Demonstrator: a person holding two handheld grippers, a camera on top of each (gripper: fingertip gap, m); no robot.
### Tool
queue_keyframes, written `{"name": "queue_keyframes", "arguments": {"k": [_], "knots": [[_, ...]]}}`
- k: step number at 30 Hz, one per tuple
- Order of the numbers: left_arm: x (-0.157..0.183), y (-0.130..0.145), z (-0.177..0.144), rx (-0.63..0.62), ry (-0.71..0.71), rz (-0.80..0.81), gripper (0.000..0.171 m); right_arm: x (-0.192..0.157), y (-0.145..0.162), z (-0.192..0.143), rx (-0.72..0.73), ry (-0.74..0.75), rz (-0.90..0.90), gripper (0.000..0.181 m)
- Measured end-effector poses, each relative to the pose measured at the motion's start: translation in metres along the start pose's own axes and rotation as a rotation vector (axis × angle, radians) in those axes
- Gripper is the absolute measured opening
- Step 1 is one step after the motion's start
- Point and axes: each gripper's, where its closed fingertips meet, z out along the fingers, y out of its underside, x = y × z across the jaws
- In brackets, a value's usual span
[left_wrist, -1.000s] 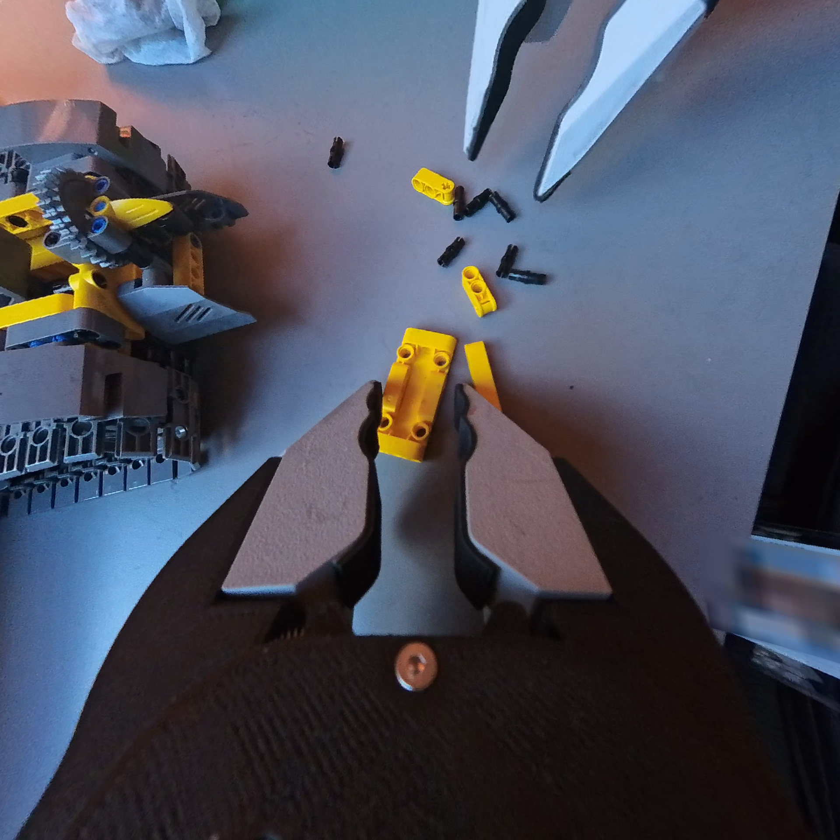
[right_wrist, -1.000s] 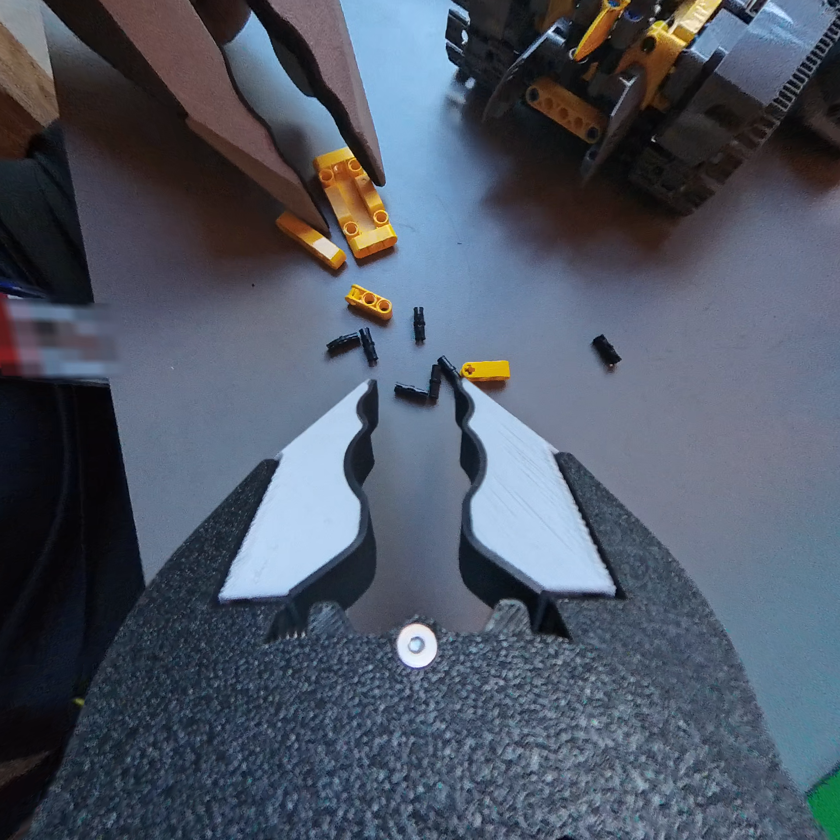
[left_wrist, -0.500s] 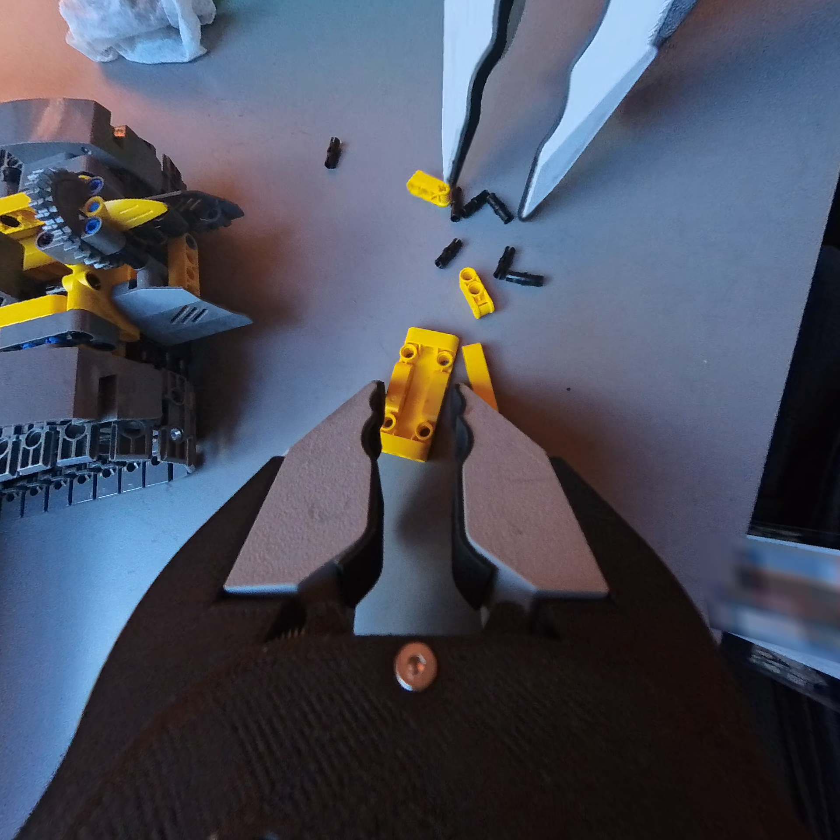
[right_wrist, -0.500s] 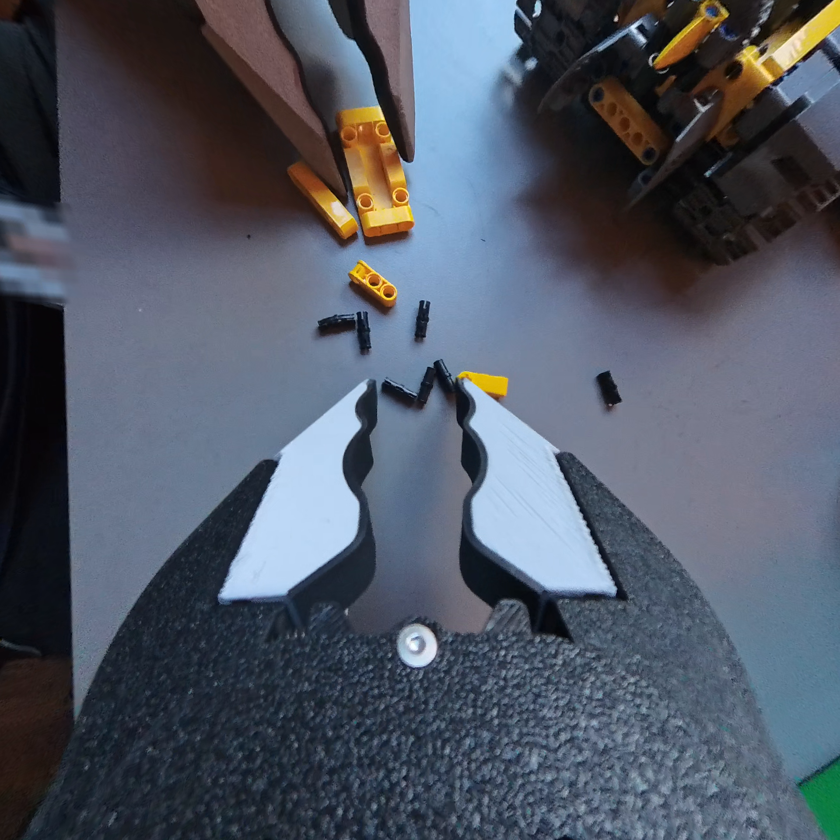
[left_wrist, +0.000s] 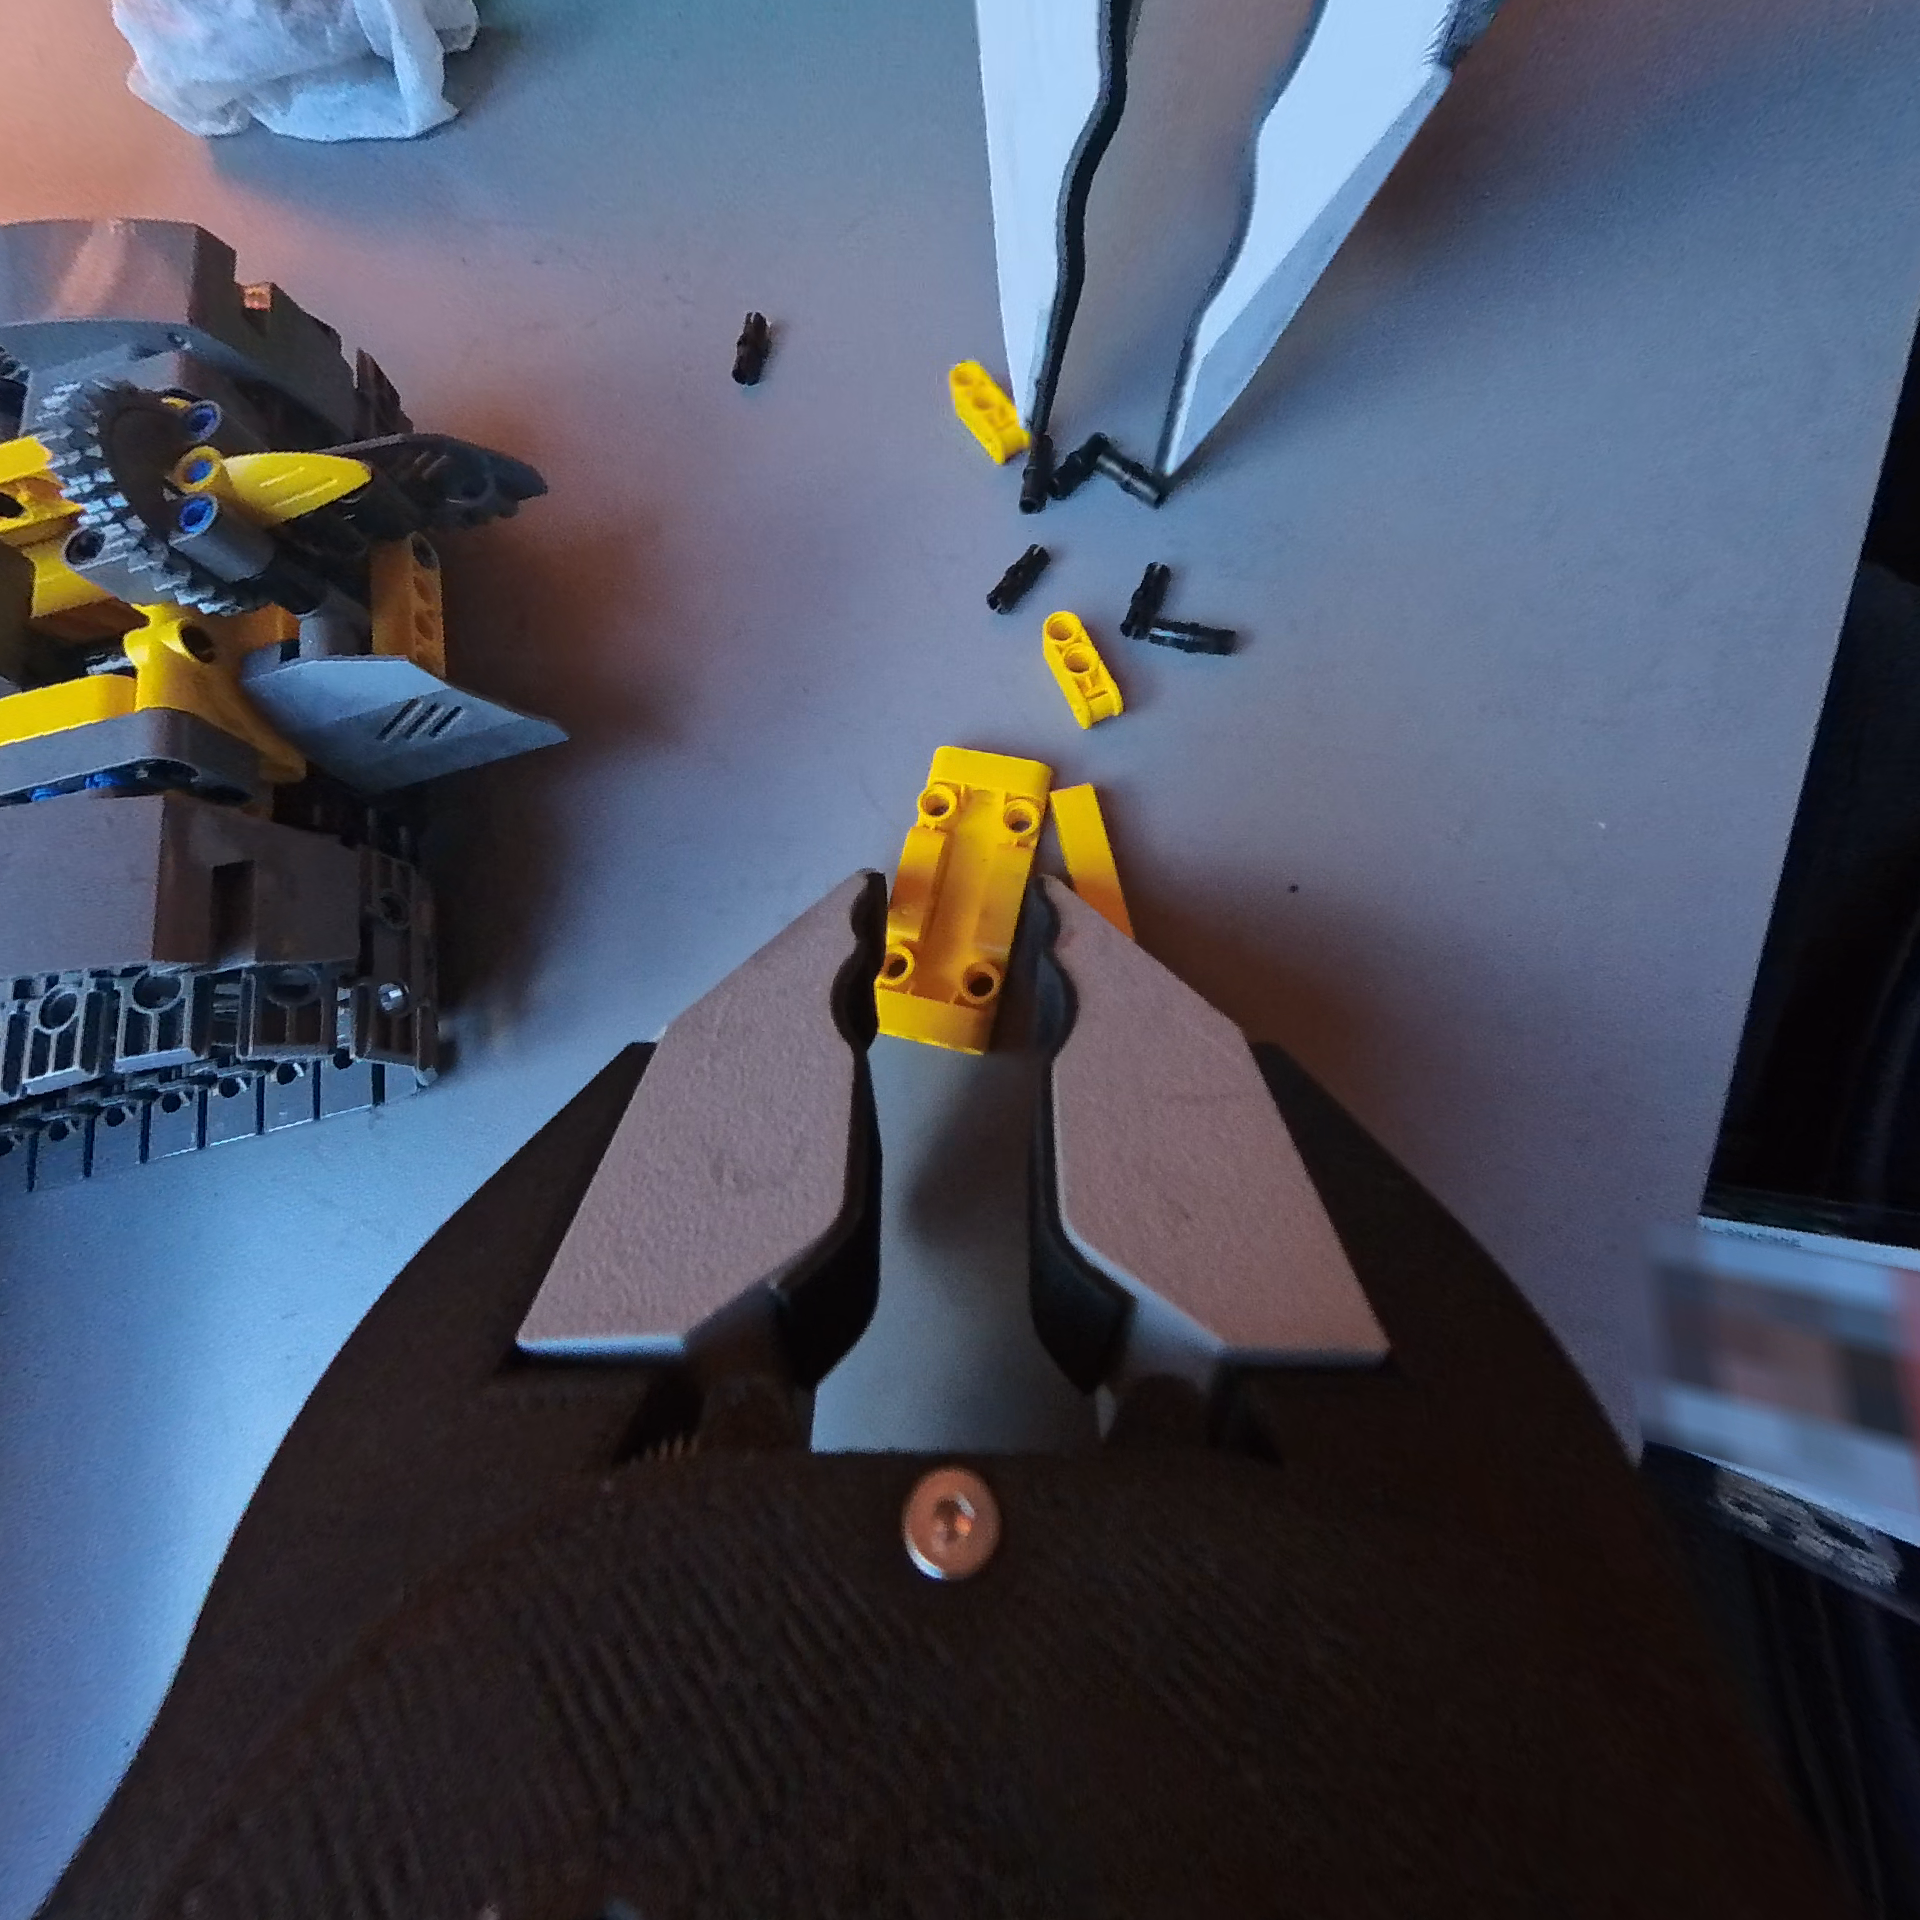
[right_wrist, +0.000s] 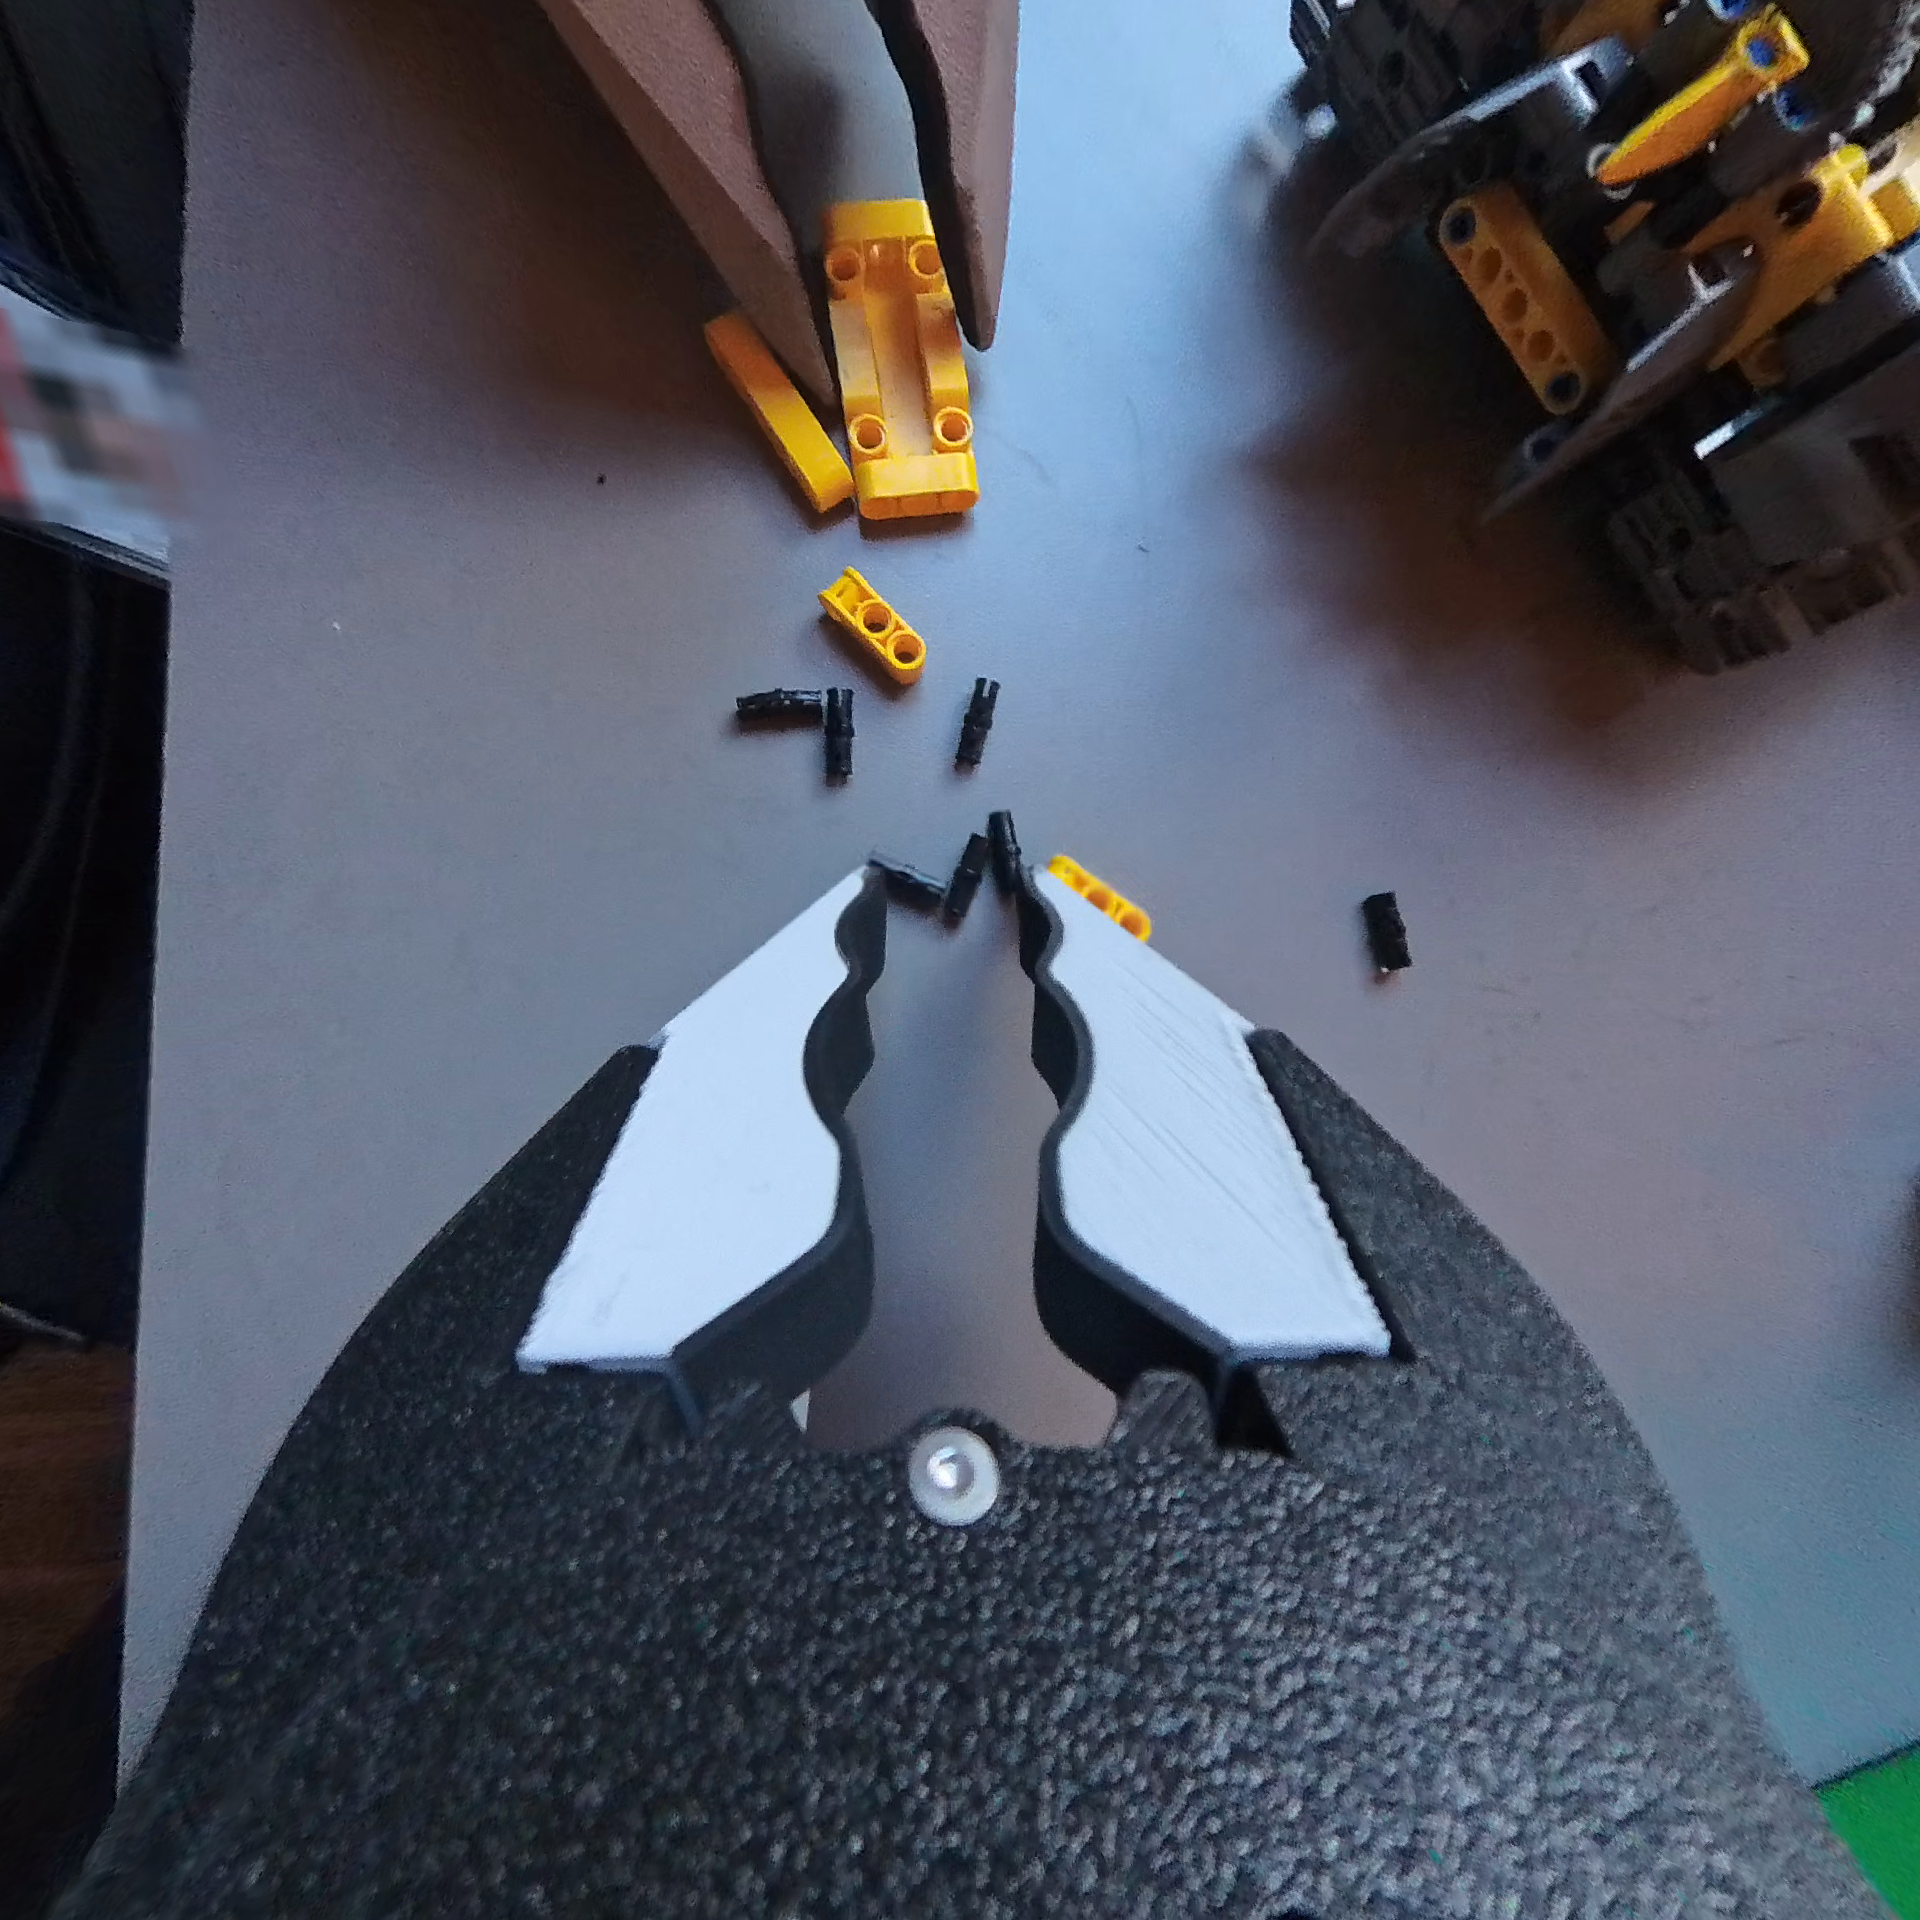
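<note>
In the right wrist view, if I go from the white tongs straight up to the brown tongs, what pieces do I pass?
Right tongs → cluster of three black pins → lone black pin → small yellow beam with holes → big yellow panel → left tongs.

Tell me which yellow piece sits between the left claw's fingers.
The wide four-hole yellow panel, flanked by the left claw. The thin yellow strip lies outside its finger; the two small yellow beams lie farther off.
</note>
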Motion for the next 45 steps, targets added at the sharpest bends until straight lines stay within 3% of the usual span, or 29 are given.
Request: {"name": "queue_keyframes", "arguments": {"k": [26,45], "knots": [[0.0004,-0.0001,0.0001,0.0,-0.002,0.003,0.023,0.0027,0.0014,0.0055,-0.014,-0.126,0.003,0.027],[0.0002,0.0,0.0,0.0,0.001,0.0,0.023,0.0007,0.0038,0.004,0.03,-0.135,0.054,0.012]]}}
